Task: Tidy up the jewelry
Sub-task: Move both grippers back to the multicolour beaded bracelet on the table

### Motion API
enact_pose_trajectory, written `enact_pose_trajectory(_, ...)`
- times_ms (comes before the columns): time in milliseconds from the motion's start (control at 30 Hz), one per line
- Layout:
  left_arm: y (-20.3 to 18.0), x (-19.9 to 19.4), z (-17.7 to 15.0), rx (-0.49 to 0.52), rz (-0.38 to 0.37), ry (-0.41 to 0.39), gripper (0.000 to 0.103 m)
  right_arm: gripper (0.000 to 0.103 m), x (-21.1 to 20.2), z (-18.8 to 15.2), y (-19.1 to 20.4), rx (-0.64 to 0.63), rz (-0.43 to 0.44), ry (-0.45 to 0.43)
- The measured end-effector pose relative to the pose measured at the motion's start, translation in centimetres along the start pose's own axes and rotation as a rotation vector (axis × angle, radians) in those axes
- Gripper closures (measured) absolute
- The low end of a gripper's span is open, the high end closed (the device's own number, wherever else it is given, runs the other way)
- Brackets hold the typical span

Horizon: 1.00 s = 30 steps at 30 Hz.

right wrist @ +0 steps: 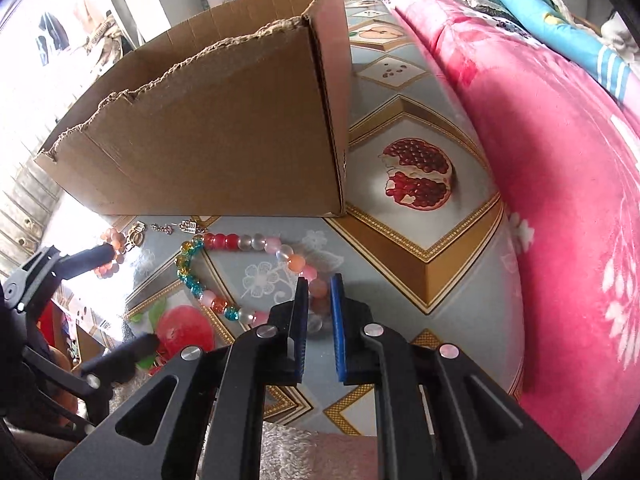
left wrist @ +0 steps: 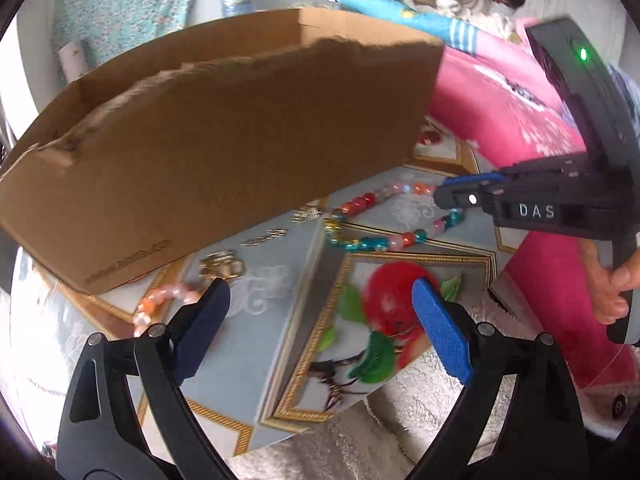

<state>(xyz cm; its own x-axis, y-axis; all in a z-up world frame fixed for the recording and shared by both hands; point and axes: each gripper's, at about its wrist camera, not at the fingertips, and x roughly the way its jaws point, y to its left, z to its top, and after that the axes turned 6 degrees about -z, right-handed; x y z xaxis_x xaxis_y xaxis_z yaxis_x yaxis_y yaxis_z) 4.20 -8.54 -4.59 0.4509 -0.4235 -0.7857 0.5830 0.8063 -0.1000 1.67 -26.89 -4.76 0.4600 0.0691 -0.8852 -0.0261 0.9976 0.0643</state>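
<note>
My right gripper [right wrist: 319, 296] has its fingers drawn narrow on the big bead necklace [right wrist: 224, 276], pinching the pale pink beads at the near end of the loop. In the left wrist view the same grip shows from the side, the tips on the strand where the teal and pink beads curve round. The rest of the necklace lies slack on the surface [right wrist: 400, 248], a fruit-printed cloth, just in front of the cardboard box [right wrist: 224, 140].

My left gripper [left wrist: 320, 304] has its fingers wide and holds nothing. It hangs over the printed apple, with its left fingertip [left wrist: 210, 300] near a smaller bracelet [left wrist: 164, 304] of orange and pink beads. Between that bracelet and the box lie a gold clasp-like piece [left wrist: 222, 266] and a few small metal bits, too small for me to name.

I judge the step in hand to be picking up the necklace, with the box as the likely place for it. None of the jewelry in view is in the box yet, so the task looks to be at an early stage.

The next move calls for a lift high enough that the trailing beads clear the torn top edge of the box. The strand hangs from one pinch point and could swing or snag. My left gripper would need to shift left and down to straddle the small bracelet.
</note>
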Motion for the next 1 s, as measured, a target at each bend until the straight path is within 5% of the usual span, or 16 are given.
enact_pose_trajectory(267,-0.6,2.0,-0.1,0.012,0.013,0.044,0.008,0.090,-0.2,-0.6,-0.8,0.008,0.055,-0.021)
enact_pose_trajectory(433,-0.9,2.5,0.2,0.007,0.029,0.038,0.008,0.081,-0.1,-0.5,-1.4,0.031,0.104,-0.032)
enact_pose_trajectory(867,-0.6,1.6,-0.2,0.016,0.047,0.042,0.007,0.080,-0.2,-0.7,-0.5,-0.008,0.071,-0.067)
enact_pose_trajectory(1000,-0.3,-0.2,0.5,-0.011,-0.009,-0.052,0.008,0.082,-0.2,-0.8,-0.9,0.013,0.089,-0.069)
